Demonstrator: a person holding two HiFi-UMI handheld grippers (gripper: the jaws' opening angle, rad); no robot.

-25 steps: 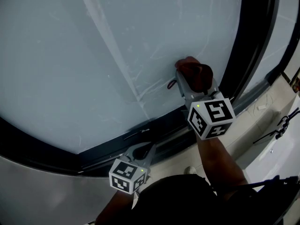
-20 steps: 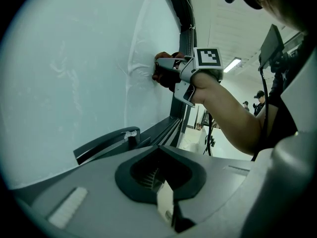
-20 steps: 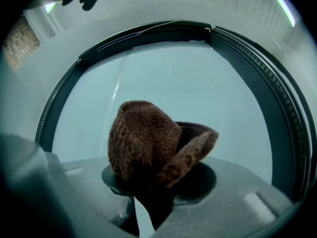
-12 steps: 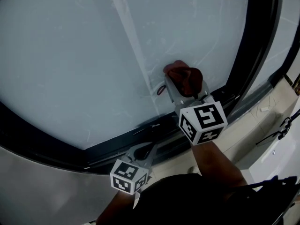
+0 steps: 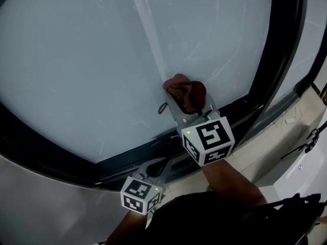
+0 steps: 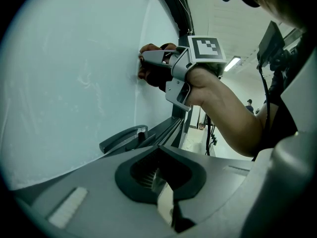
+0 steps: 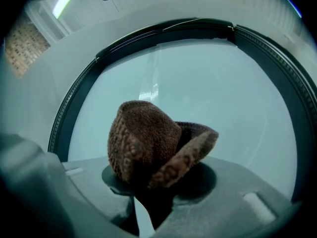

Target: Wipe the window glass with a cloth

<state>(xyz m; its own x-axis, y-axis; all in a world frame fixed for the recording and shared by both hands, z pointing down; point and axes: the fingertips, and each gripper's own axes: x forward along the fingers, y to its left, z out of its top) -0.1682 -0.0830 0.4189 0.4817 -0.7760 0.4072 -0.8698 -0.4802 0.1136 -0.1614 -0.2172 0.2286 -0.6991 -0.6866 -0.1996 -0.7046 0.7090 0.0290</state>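
The right gripper (image 5: 180, 107) clamps a brown cloth (image 5: 185, 92) against the window glass (image 5: 76, 60); the left gripper (image 5: 157, 166), jaws together, hangs by the frame (image 5: 51, 160).

The right hand-held gripper (image 5: 180, 102) holds a reddish-brown cloth (image 5: 185, 92) against the window glass (image 5: 76, 60).

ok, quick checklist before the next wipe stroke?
1. Grip: cloth clamped in right tongs: ok.
2. Contact: cloth pressed against window glass: ok.
3. Other hand: left tongs shut, empty, off the glass: ok.
4. Obstacle: window handle sits below the cloth, apart from it: ok.
5. Glass clean: not ok, faint streaks show near the cloth.
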